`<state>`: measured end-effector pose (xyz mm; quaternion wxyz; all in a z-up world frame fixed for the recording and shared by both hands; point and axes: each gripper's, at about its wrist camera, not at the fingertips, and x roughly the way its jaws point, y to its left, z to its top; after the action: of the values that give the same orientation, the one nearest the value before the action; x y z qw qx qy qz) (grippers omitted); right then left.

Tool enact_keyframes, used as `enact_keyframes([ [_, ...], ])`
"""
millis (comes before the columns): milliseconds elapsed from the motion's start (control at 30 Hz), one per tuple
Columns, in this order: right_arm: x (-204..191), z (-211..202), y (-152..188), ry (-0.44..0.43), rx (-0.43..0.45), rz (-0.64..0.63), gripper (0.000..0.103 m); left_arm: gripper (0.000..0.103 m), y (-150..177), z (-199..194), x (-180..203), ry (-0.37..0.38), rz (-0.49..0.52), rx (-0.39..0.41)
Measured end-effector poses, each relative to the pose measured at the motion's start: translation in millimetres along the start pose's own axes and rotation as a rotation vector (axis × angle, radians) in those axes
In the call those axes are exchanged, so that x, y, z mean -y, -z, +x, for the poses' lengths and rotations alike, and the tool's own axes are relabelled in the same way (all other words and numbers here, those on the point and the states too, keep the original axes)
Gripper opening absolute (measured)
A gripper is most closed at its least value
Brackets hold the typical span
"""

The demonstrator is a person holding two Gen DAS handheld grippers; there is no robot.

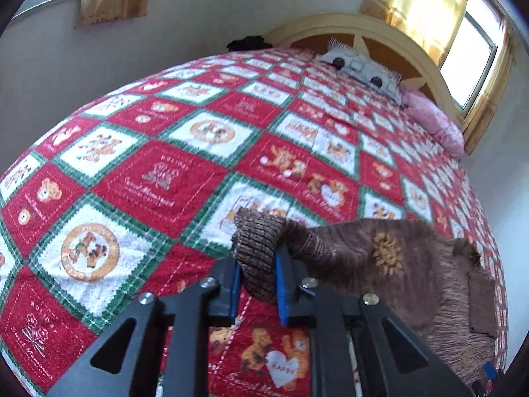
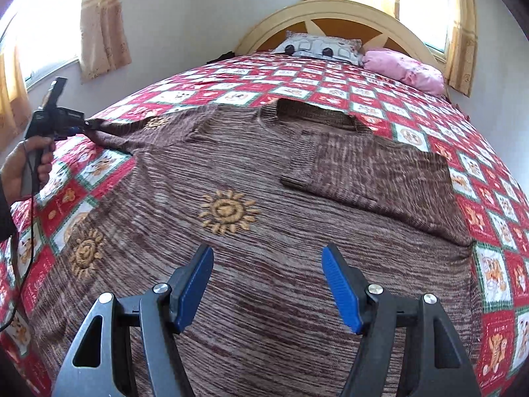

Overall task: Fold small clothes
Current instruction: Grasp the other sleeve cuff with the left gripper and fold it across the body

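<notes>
A brown knitted sweater [image 2: 264,231] with golden sun motifs lies spread on the bed. Its right sleeve [image 2: 370,168] is folded in across the chest. My left gripper [image 1: 256,264] is shut on the ribbed cuff [image 1: 258,241] of the left sleeve and holds it lifted off the quilt; in the right wrist view this gripper [image 2: 77,127] shows at the far left, pulling the sleeve out sideways. My right gripper [image 2: 267,261] is open and empty, hovering just above the sweater's lower body.
The bed is covered by a red, white and green patchwork quilt [image 1: 165,182]. A grey patterned pillow [image 2: 319,48] and a pink pillow [image 2: 406,69] lie against the arched wooden headboard [image 2: 330,13]. Curtained windows flank the bed.
</notes>
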<state>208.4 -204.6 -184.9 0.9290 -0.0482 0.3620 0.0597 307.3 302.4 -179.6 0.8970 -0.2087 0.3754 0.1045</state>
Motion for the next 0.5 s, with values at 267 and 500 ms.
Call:
enact_keyframes([
  [267, 25, -13, 19, -0.006, 0.026, 0.102, 0.069, 0.017, -10, -26, 41, 0.155, -0.035, 0.005],
  [500, 42, -25, 27, -0.051, 0.085, 0.185, 0.069, 0.016, -10, -50, 112, 0.254, 0.017, 0.019],
])
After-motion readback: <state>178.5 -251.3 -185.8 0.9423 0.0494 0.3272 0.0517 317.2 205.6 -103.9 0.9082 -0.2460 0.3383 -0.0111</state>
